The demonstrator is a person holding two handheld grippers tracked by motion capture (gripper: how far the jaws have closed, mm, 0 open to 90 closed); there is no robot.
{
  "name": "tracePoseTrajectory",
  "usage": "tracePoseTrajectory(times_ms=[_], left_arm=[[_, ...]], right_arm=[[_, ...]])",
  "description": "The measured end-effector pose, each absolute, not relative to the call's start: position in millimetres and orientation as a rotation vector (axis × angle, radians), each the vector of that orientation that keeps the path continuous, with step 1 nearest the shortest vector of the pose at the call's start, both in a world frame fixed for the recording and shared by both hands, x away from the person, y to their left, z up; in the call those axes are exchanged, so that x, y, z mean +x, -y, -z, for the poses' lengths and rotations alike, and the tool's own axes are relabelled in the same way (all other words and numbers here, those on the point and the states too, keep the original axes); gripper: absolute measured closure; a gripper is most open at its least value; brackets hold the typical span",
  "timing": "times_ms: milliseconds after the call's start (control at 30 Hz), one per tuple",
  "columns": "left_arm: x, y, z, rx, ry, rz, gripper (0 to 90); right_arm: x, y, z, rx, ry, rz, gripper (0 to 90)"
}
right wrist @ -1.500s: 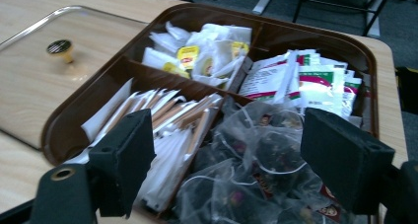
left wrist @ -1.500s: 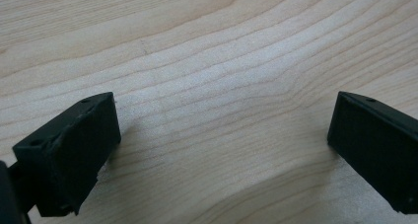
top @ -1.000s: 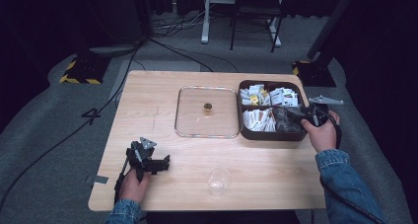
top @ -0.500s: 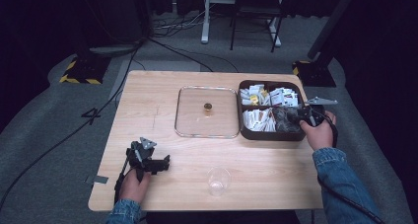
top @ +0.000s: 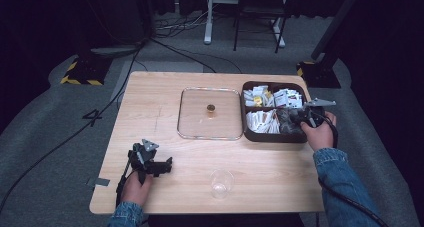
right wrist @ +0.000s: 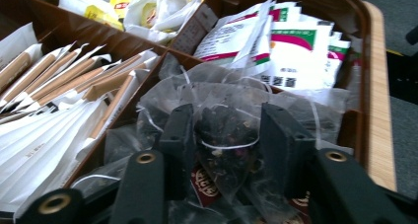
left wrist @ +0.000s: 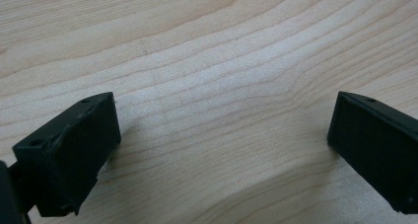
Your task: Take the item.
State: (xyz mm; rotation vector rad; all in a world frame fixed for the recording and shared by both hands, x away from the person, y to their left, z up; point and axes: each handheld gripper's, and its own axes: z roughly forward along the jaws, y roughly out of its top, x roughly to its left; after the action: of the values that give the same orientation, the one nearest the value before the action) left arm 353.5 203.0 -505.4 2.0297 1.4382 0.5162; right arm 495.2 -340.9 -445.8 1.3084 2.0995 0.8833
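Note:
A brown divided box [top: 272, 137] stands at the table's right and holds paper sachets, stick packets and clear tea bags. My right gripper [top: 292, 118] reaches into its near right compartment. In the right gripper view its jaws [right wrist: 226, 135] have just been closing, and they now press both sides of a clear tea bag [right wrist: 224, 123] full of dark leaves. My left gripper [top: 162, 166] rests on the wood at the front left. Its jaws [left wrist: 222, 150] stand wide open over bare table.
A clear glass lid [top: 190, 122] with a small brass knob [top: 211, 108] lies flat at the table's middle, against the box's left side. An empty glass cup [top: 221, 183] stands near the front edge. White sachets [right wrist: 291, 46] and stick packets [right wrist: 74, 81] fill the neighbouring compartments.
The right hand has edged slightly further into the box. The left hand and its gripper have stayed where they were.

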Motion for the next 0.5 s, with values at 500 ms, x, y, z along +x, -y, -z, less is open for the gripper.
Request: tracePoseTrajectory(times_ms=[500], left_arm=[[353.5,-203.1,505.4,2.031,-1.437,-0.516,0.0]], right_arm=[[496.7,342.2,443.8,1.276,-2.091,-0.883,71.5]])
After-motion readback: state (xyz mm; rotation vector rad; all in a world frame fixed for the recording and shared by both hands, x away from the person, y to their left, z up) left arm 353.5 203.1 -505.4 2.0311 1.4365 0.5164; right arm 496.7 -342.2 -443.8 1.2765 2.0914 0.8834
